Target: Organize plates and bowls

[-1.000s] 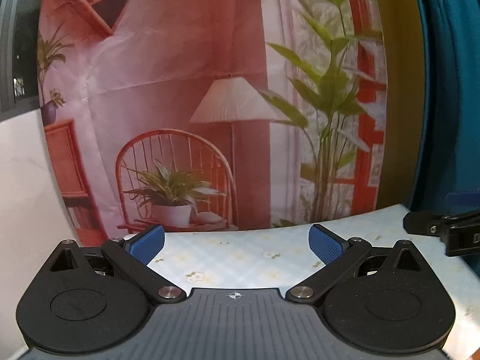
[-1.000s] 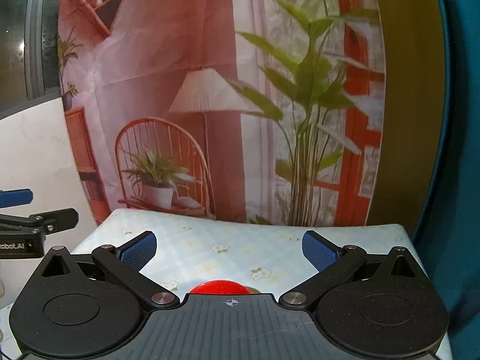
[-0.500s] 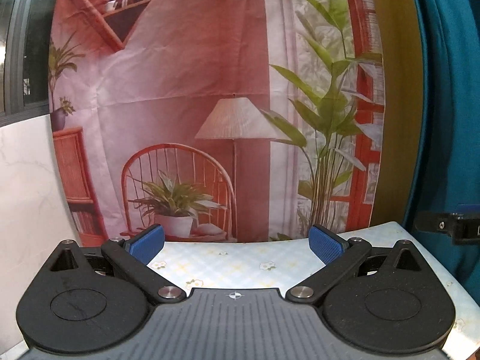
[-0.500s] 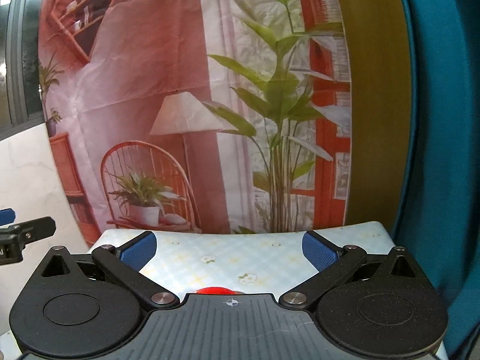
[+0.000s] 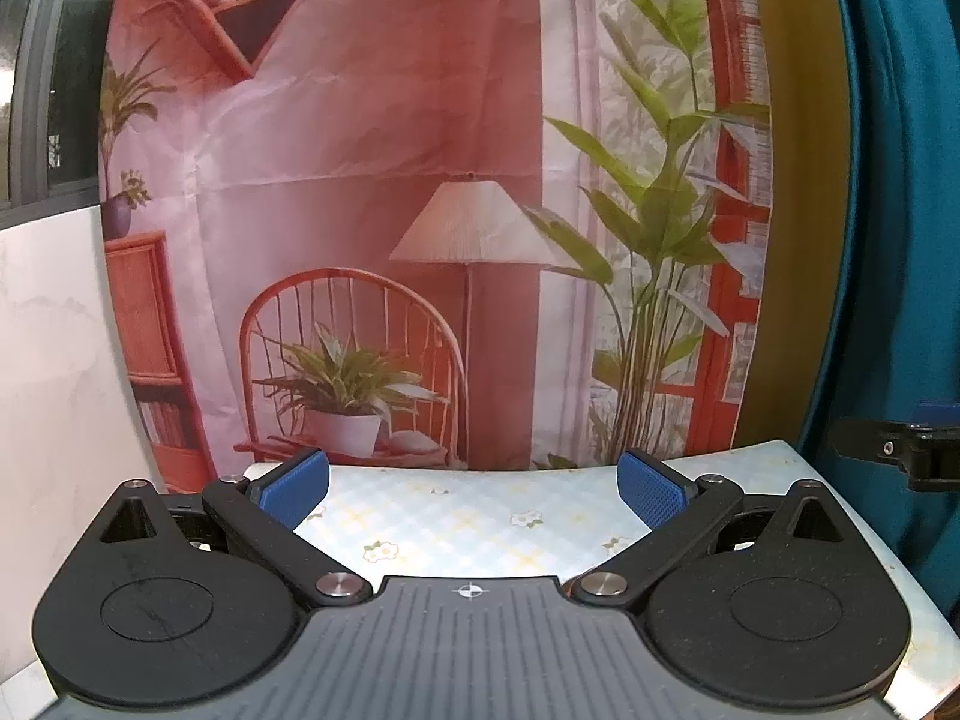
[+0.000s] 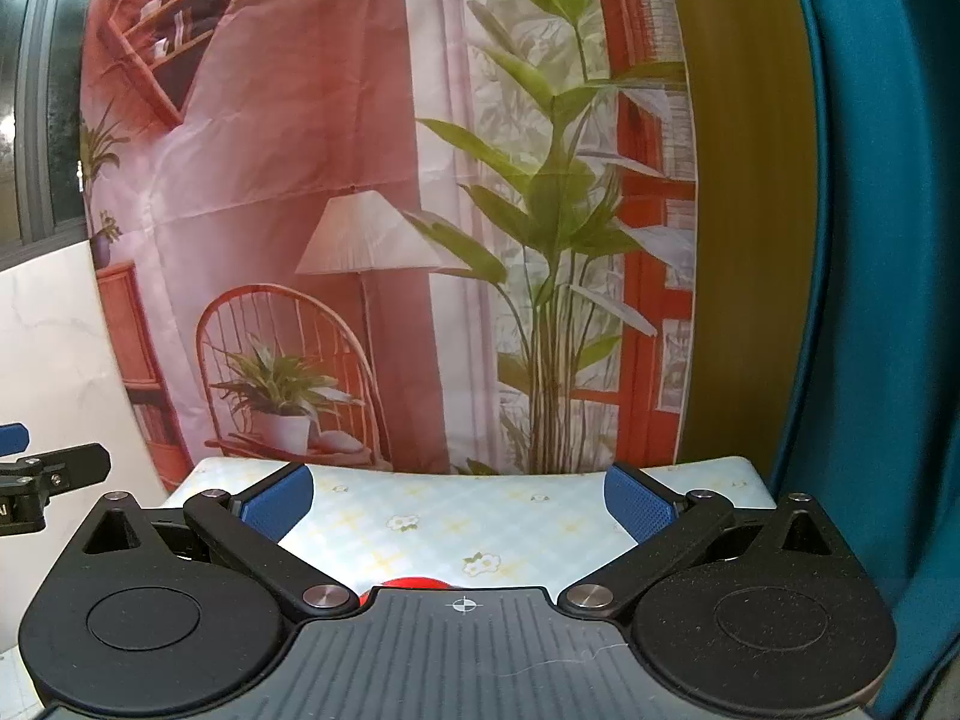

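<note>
The left gripper (image 5: 473,489) was wide open, its blue pads (image 5: 651,489) far apart with nothing between them, only bare flowered tablecloth (image 5: 468,519). The right gripper (image 6: 459,501) was spread just as wide and also held nothing. Nearest to it, a sliver of a red round-topped object (image 6: 417,583) showed over the front edge of its body, lying on the tabletop at the near side; whether this was a plate or a bowl could not be told. Each gripper's black tip showed at the side of the other's view, the right one (image 5: 894,450) beyond the table's right edge, the left one (image 6: 51,474) off its left edge. Past the far edge hung a printed backdrop (image 5: 384,192) of a rattan chair, a lamp and plants, with a teal curtain (image 6: 888,240) to the right.
</note>
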`<state>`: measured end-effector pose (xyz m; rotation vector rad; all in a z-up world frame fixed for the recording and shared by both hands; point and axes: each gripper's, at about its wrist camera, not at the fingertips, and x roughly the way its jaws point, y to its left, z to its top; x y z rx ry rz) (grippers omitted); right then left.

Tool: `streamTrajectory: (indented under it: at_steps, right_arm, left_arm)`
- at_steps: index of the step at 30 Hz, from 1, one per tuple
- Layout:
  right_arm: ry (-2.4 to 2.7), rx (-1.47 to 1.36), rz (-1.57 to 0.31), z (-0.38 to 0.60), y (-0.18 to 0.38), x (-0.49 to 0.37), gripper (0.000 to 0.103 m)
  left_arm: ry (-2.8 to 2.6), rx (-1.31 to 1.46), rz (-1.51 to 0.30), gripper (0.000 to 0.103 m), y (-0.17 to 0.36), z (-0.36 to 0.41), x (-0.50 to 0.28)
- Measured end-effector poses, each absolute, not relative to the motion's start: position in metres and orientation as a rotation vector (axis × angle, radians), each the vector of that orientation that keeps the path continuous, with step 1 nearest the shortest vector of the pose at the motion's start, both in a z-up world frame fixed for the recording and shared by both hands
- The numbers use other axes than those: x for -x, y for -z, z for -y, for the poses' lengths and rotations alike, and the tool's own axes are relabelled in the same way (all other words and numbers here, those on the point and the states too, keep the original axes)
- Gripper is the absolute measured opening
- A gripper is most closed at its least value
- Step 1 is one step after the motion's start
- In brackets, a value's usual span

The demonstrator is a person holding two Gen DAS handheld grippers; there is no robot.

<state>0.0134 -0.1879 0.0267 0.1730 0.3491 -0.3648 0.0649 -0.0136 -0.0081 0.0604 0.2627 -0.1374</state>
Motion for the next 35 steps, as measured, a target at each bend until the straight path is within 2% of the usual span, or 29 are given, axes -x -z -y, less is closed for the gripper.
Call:
streamTrajectory:
  at_steps: [35]
  right_arm:
    - [0.364, -0.148, -0.335, 0.1796, -0.0358, -0.0124, 0.103]
  left_arm:
    - [0.131, -0.051, -0.265, 0.103, 0.0080, 0.0124, -0.0614]
